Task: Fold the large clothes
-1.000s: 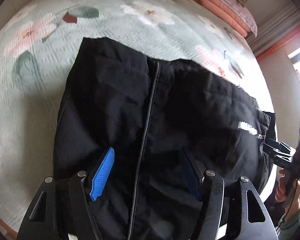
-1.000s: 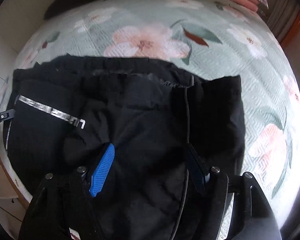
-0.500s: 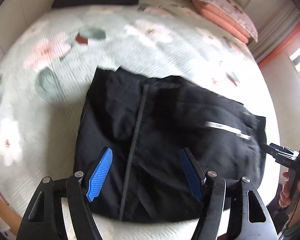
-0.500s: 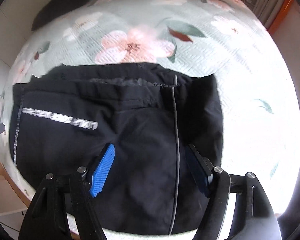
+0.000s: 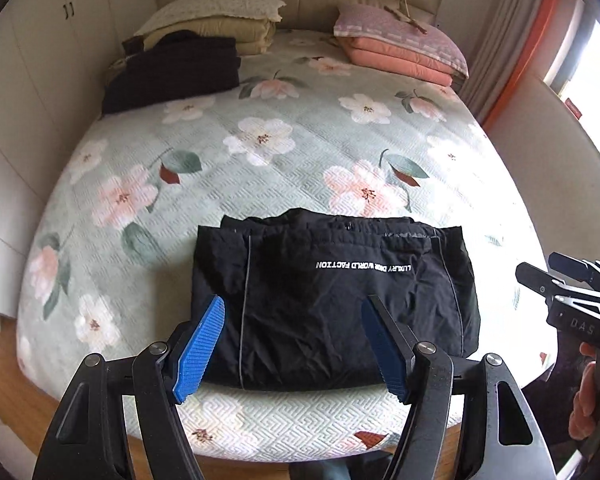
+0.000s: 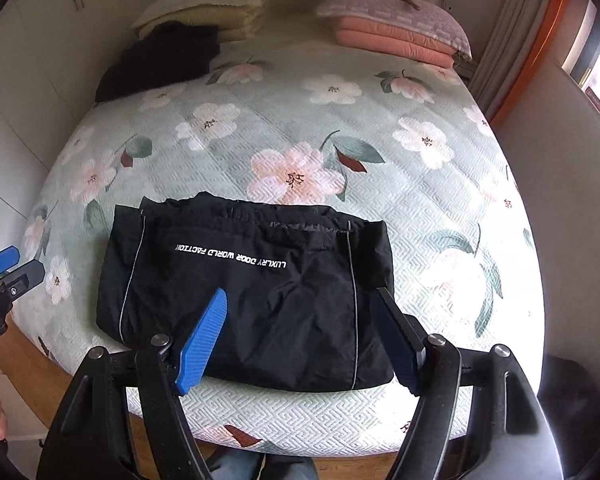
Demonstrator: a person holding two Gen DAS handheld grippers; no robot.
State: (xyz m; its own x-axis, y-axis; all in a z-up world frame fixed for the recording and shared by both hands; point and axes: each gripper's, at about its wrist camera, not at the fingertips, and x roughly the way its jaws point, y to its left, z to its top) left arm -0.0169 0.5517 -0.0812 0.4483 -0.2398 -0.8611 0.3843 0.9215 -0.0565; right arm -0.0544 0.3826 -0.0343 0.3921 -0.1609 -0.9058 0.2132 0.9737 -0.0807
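Observation:
A black garment [image 5: 332, 300] with white lettering and grey piping lies folded into a flat rectangle near the foot edge of the bed; it also shows in the right wrist view [image 6: 252, 296]. My left gripper [image 5: 294, 304] is open and empty, held back above the garment's near edge. My right gripper [image 6: 300, 298] is open and empty, likewise above the near edge. The right gripper shows at the right of the left wrist view [image 5: 572, 292]. The left gripper shows at the left edge of the right wrist view [image 6: 4, 272].
The bed [image 5: 300, 152] has a pale green floral quilt. A dark folded pile [image 5: 176, 72] lies at the far left by cream bedding [image 5: 216, 20]. Pink folded bedding with a pillow [image 5: 404, 44] lies at the far right. Wooden floor [image 6: 40, 364] shows below the bed edge.
Both grippers have pulled back and up from the garment. The view went from close over the fabric to the whole bed. The garment lies flat and folded, held by neither.

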